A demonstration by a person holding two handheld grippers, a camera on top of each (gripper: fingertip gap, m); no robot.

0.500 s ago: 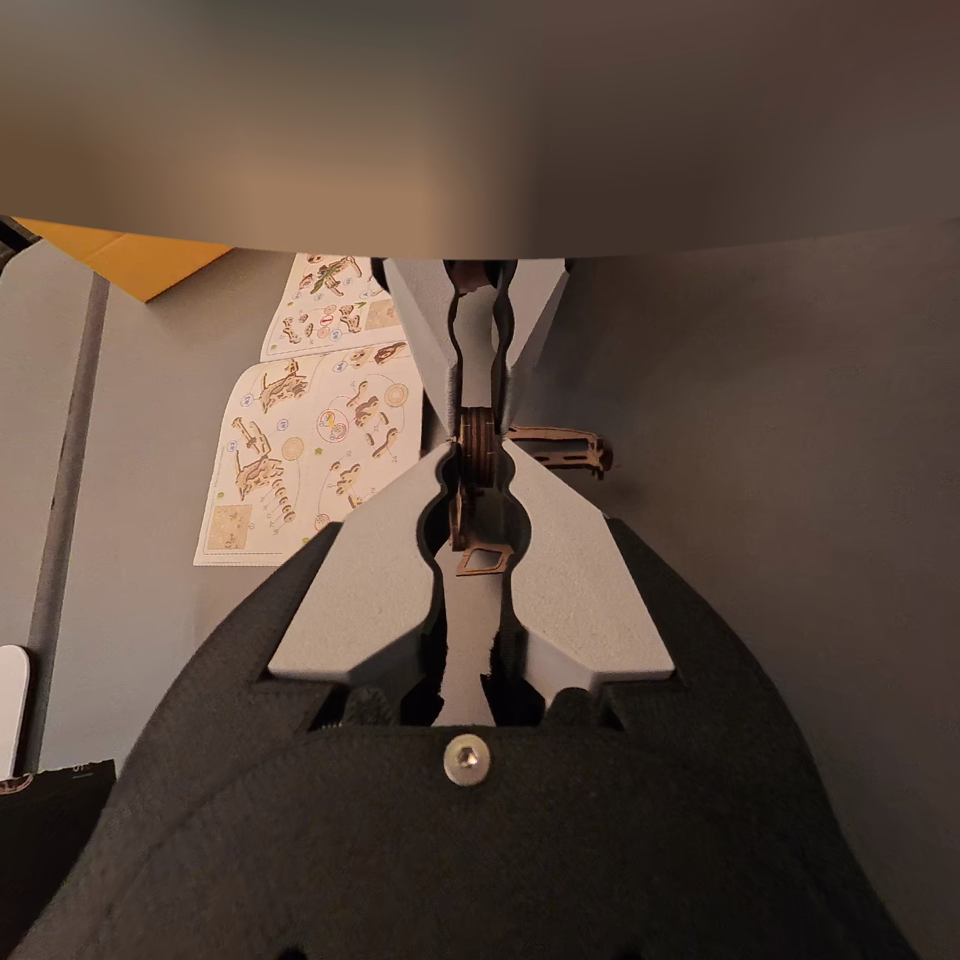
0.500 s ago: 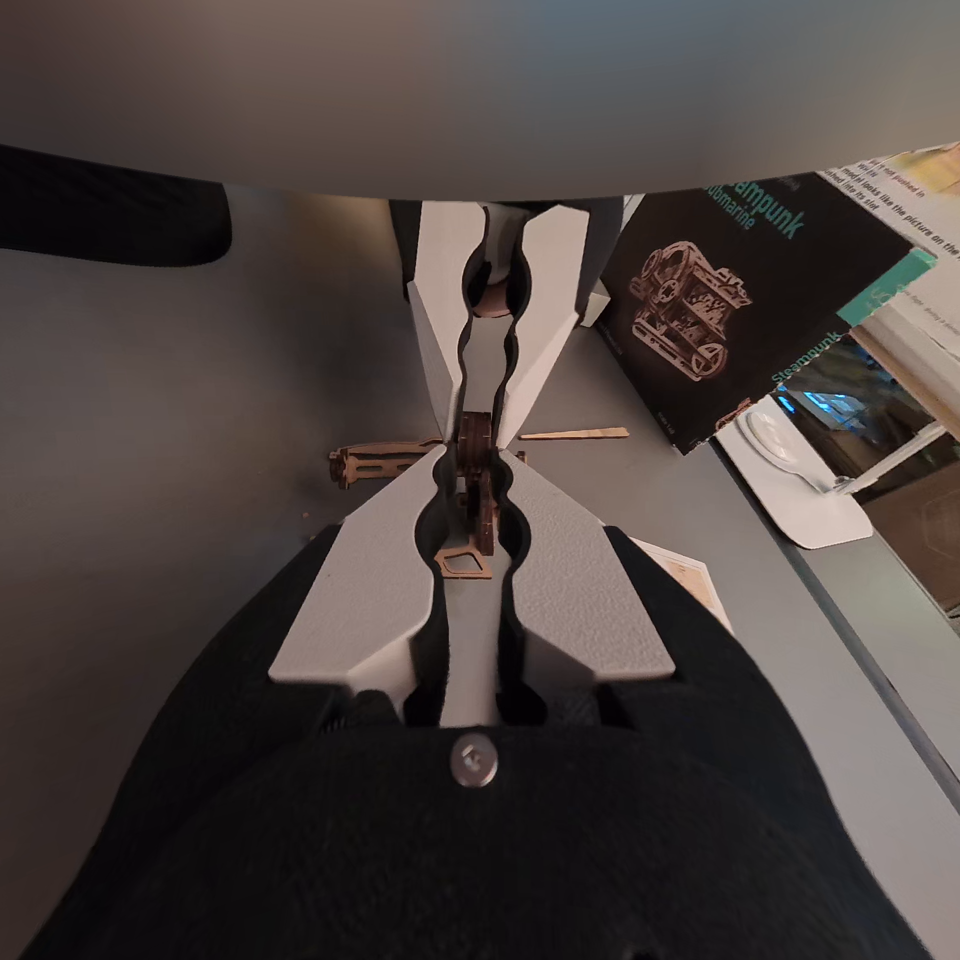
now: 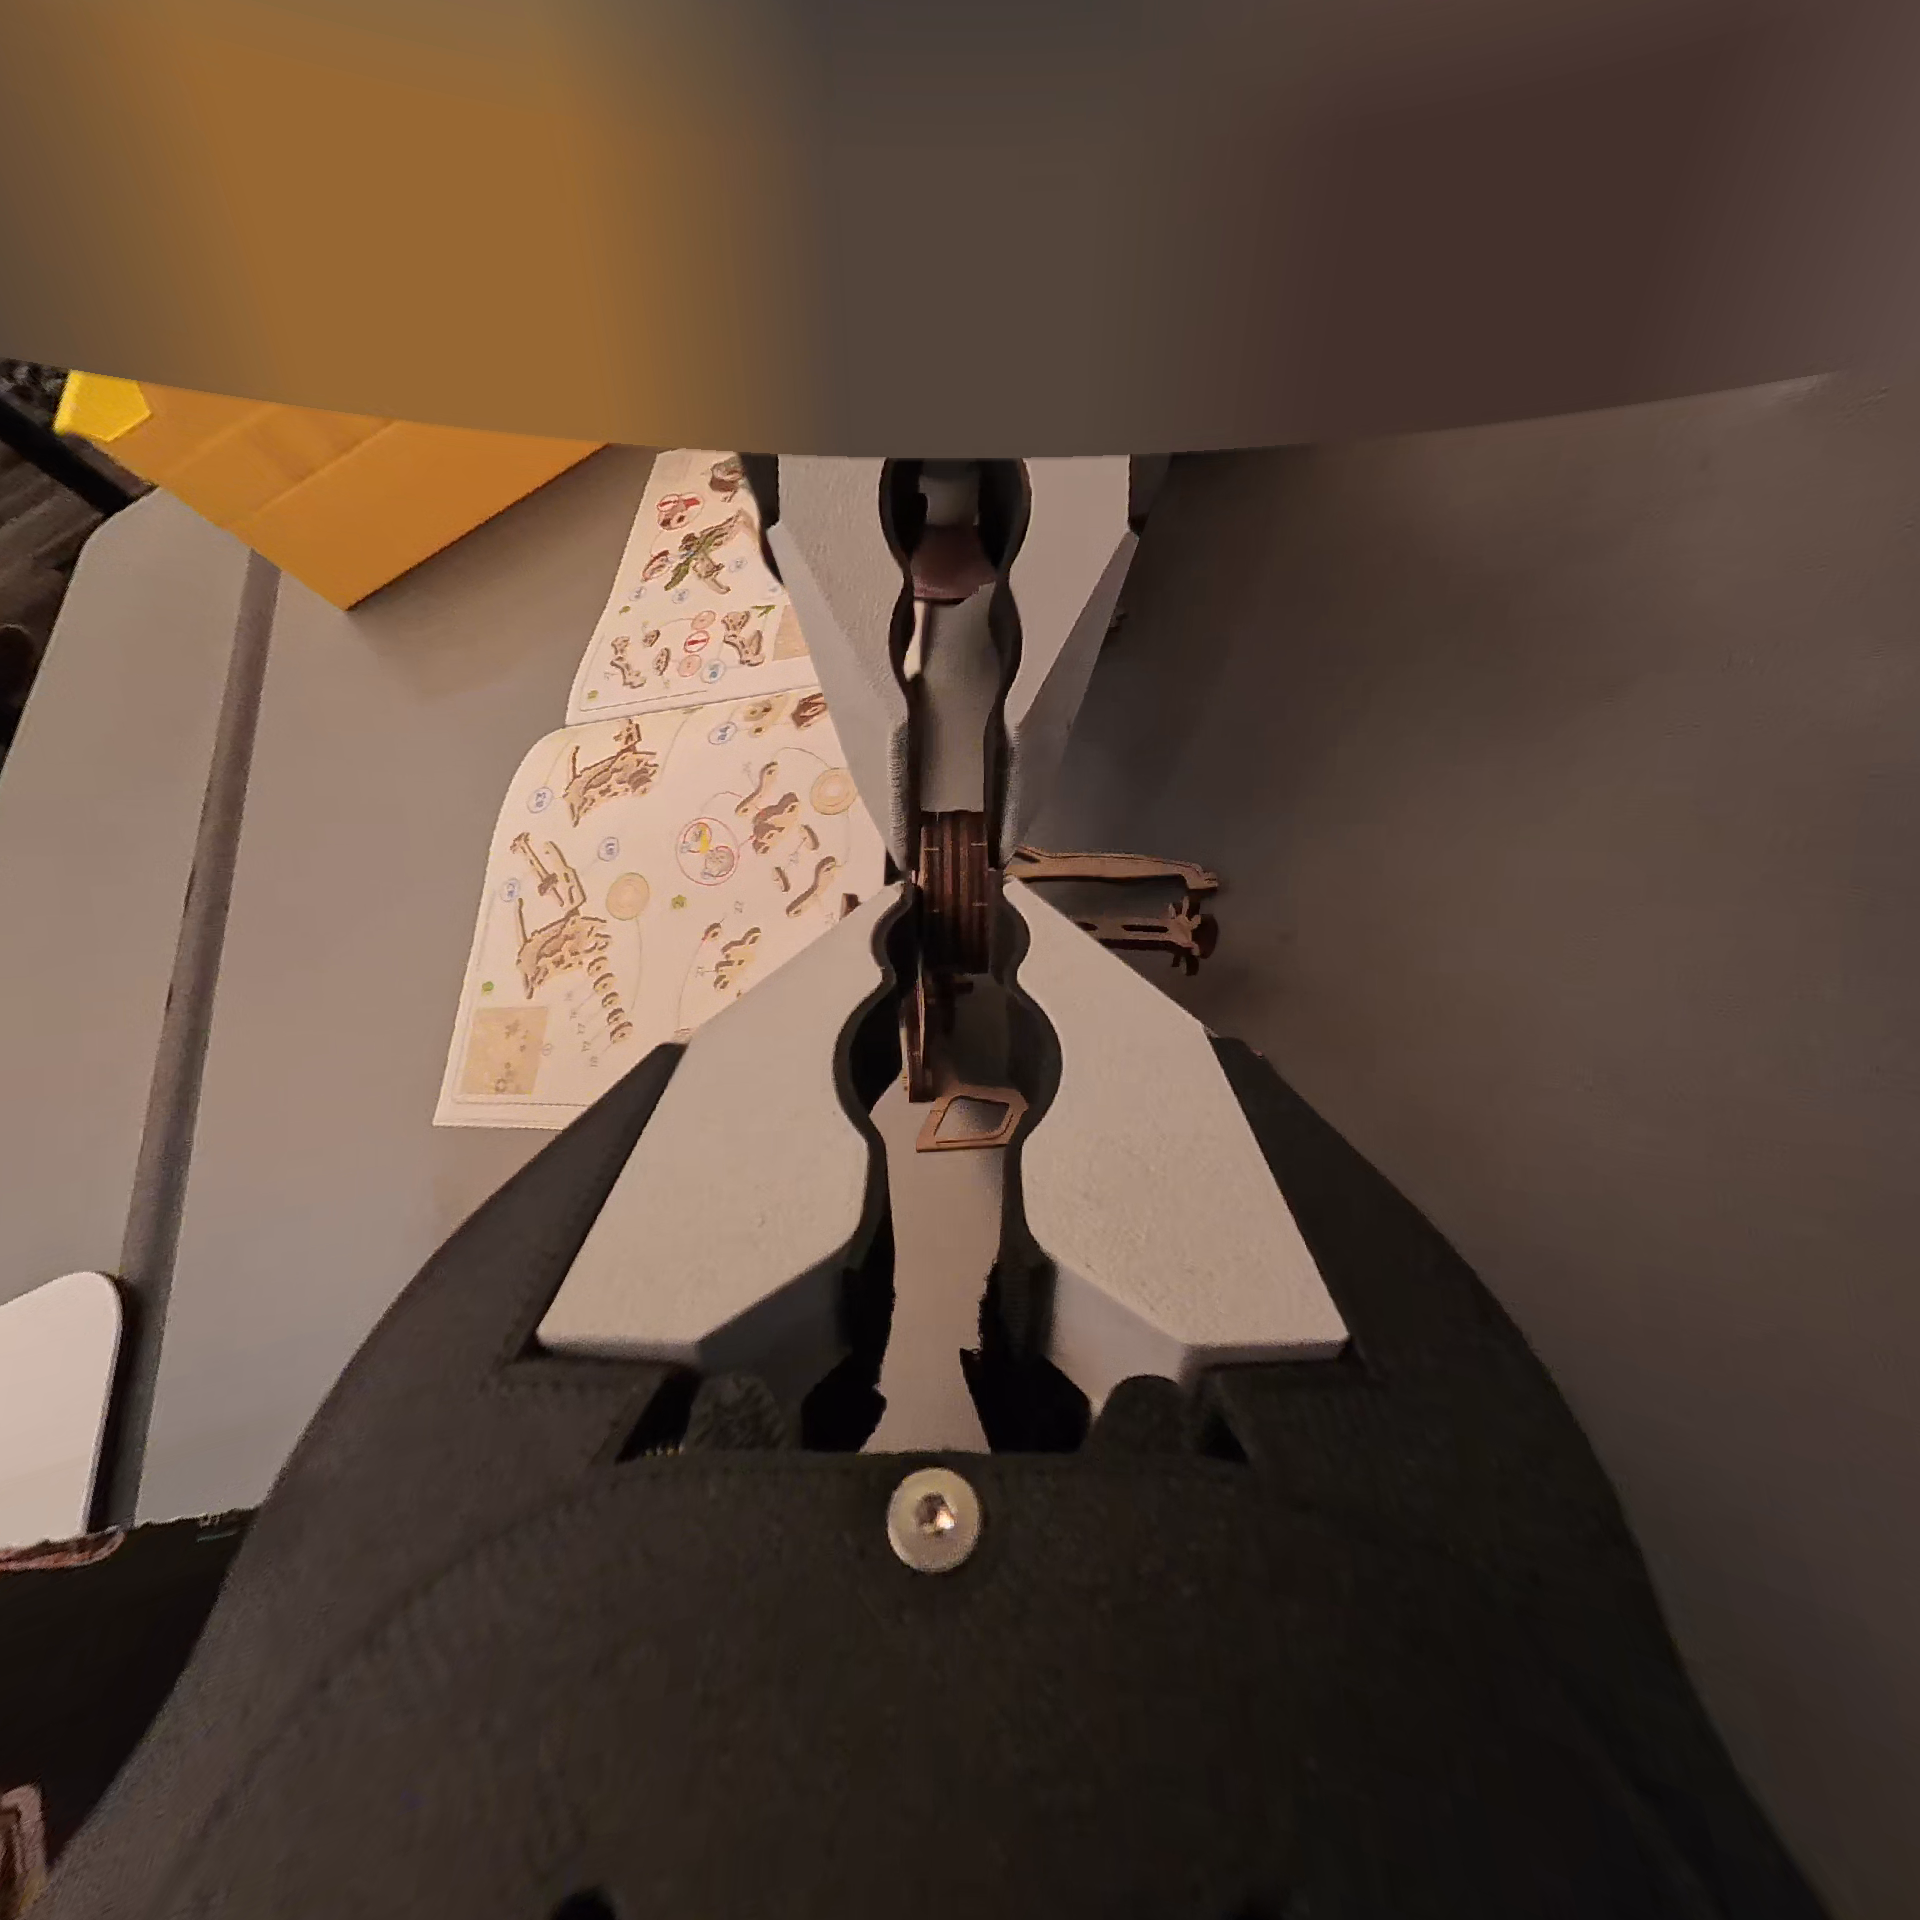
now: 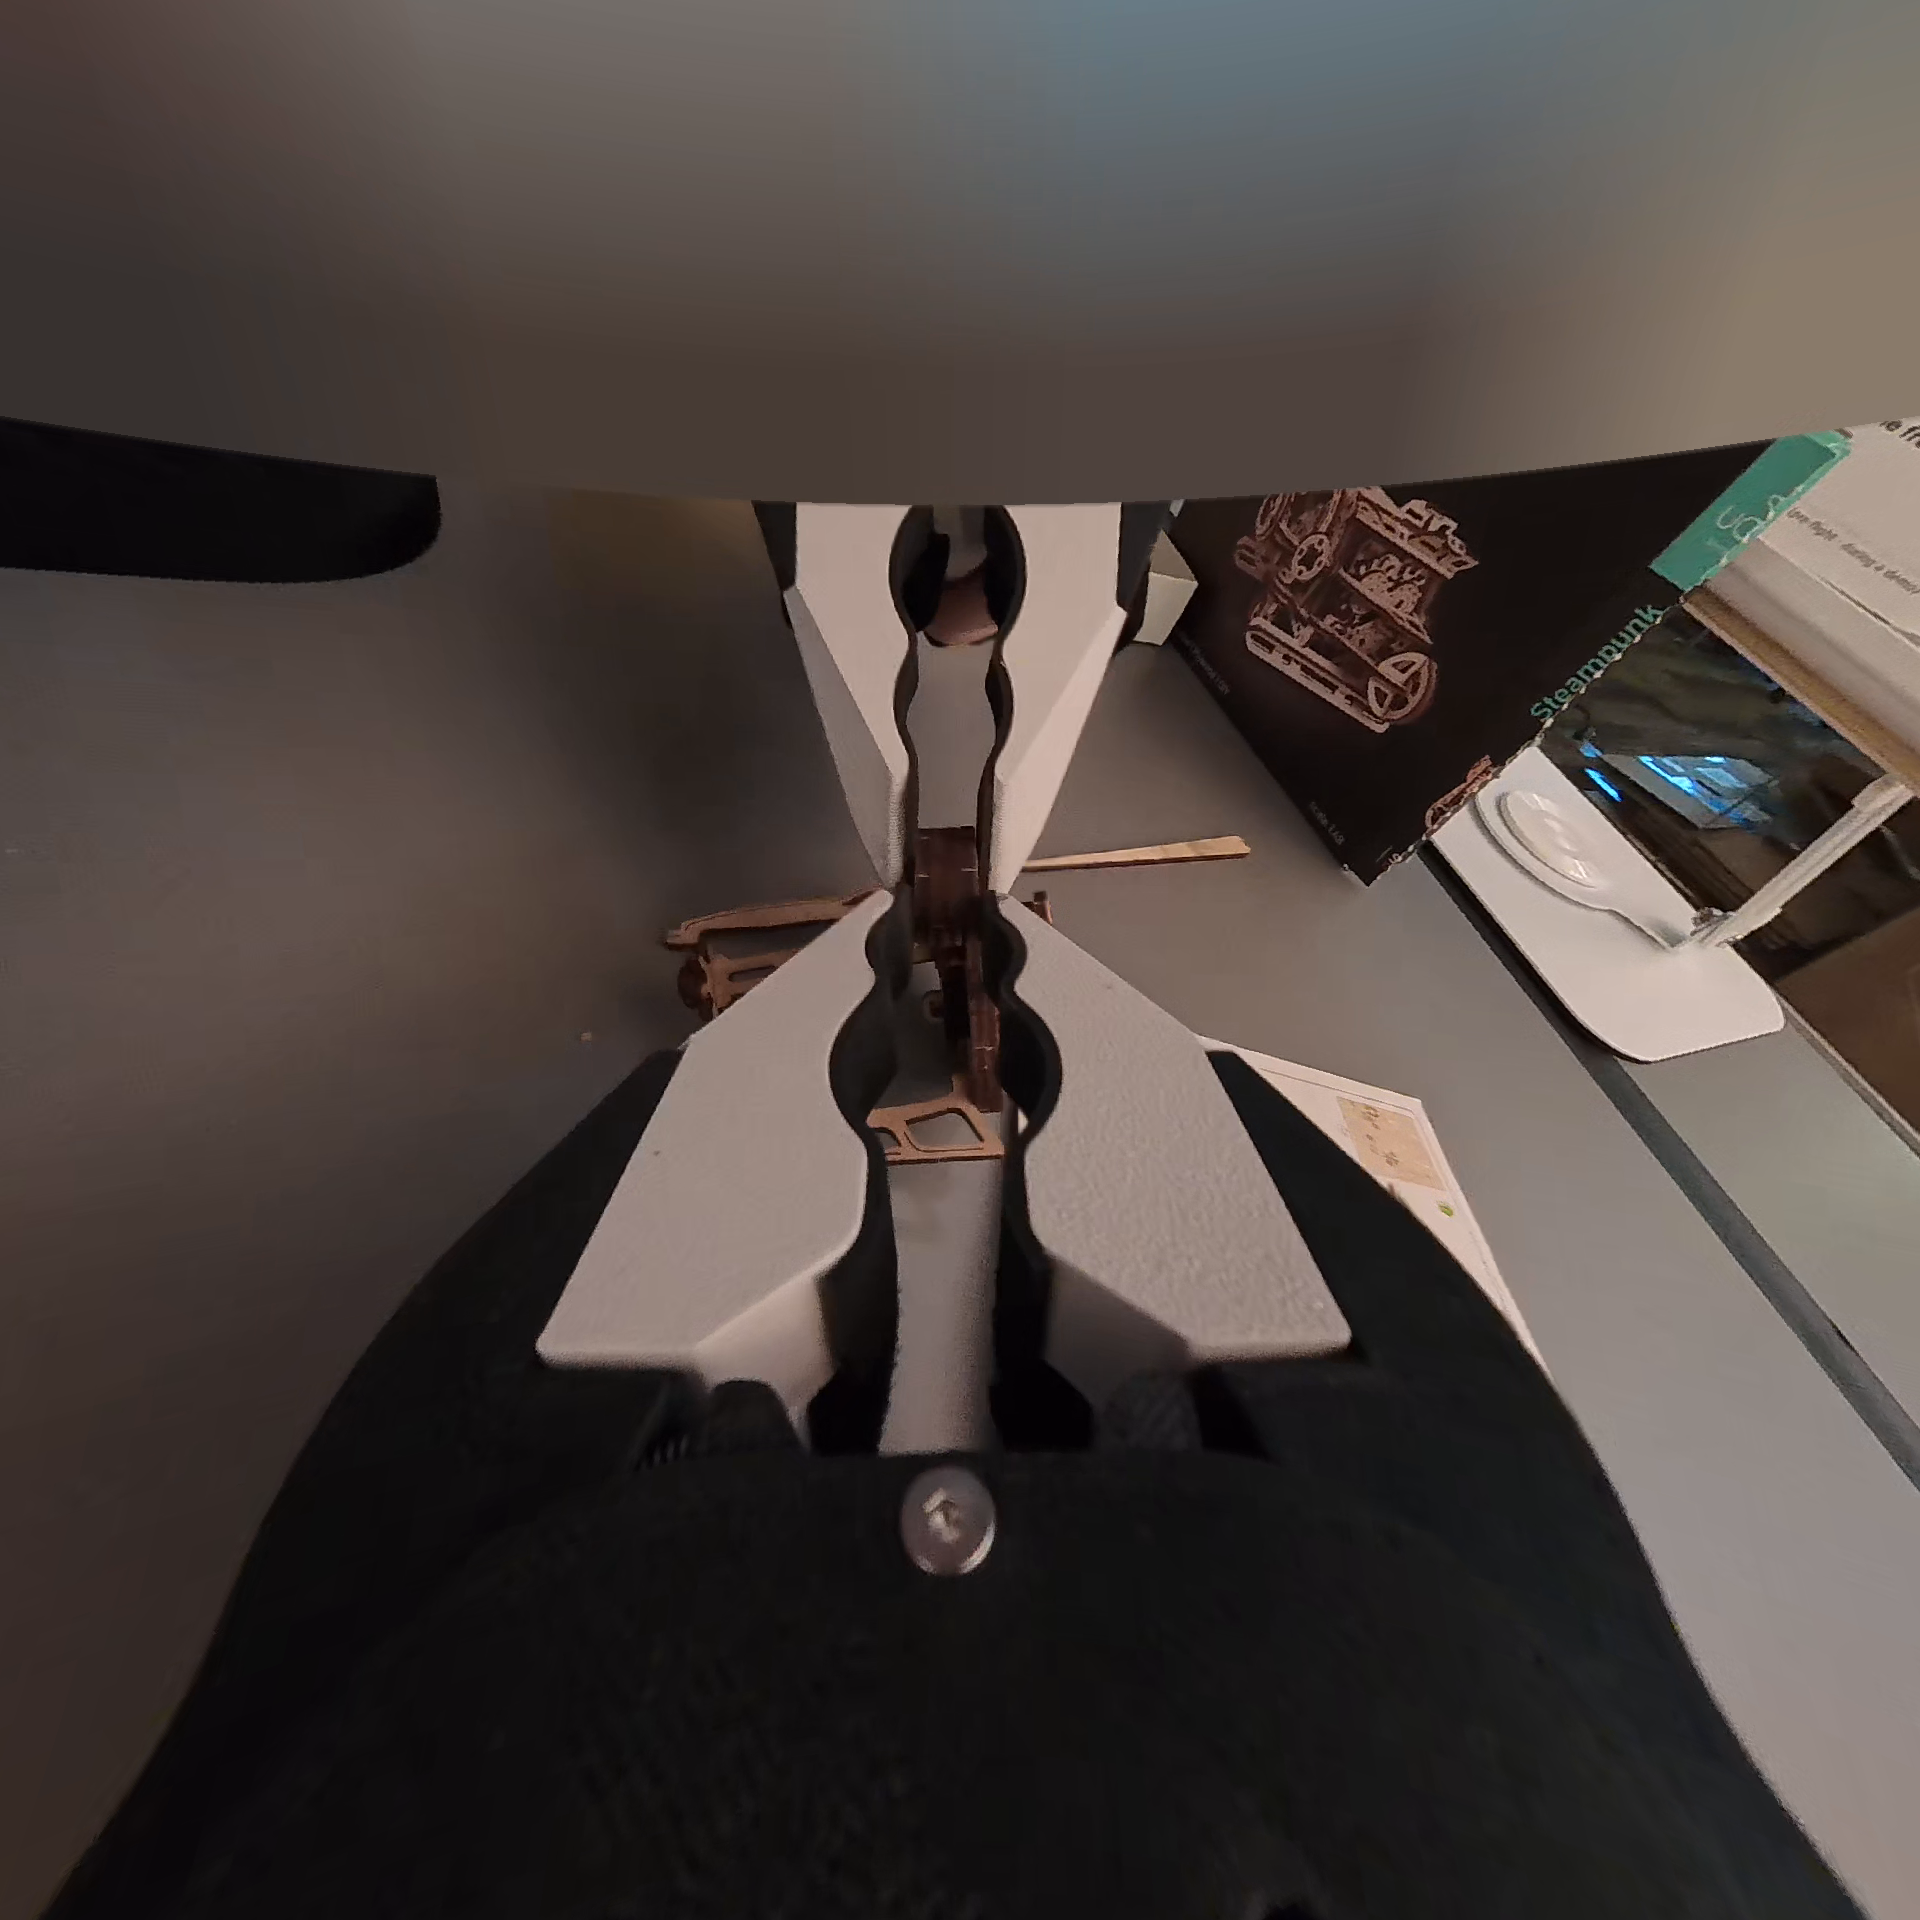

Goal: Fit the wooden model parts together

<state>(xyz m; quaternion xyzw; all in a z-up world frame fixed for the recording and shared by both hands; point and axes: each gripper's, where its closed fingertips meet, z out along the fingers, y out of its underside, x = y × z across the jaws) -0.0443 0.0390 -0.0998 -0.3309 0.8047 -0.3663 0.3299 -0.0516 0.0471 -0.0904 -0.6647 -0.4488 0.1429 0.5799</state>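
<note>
1. The left gripper point(image 3: 958, 914) has its jaws pinched on a small layered wooden part point(image 3: 956, 899), held above the grey worktop point(image 3: 1558, 935).
2. Under that grip a thin flat wooden piece point(image 3: 966, 1122) with a cut-out window lies on the worktop between the fingers.
3. The right gripper point(image 4: 945, 914) meets the left one tip to tip; its jaws are clamped on the same wooden part point(image 4: 948, 883), so both grippers hold it in mid-air over the middle of the worktop.
4. Just beyond the tips, a loose wooden frame piece point(image 3: 1122, 904) lies flat on the worktop.
5. A slim wooden stick point(image 4: 1143, 854) lies a little farther off.
6. Illustrated instruction sheets point(image 3: 644, 894) lie towards one side edge of the worktop.
7. A yellow cardboard piece point(image 3: 312, 488) rests at the far corner past the sheets.
8. A dark model-kit box point(image 4: 1382, 665) stands near the opposite edge, beside a white lamp base point(image 4: 1600, 935).
</note>
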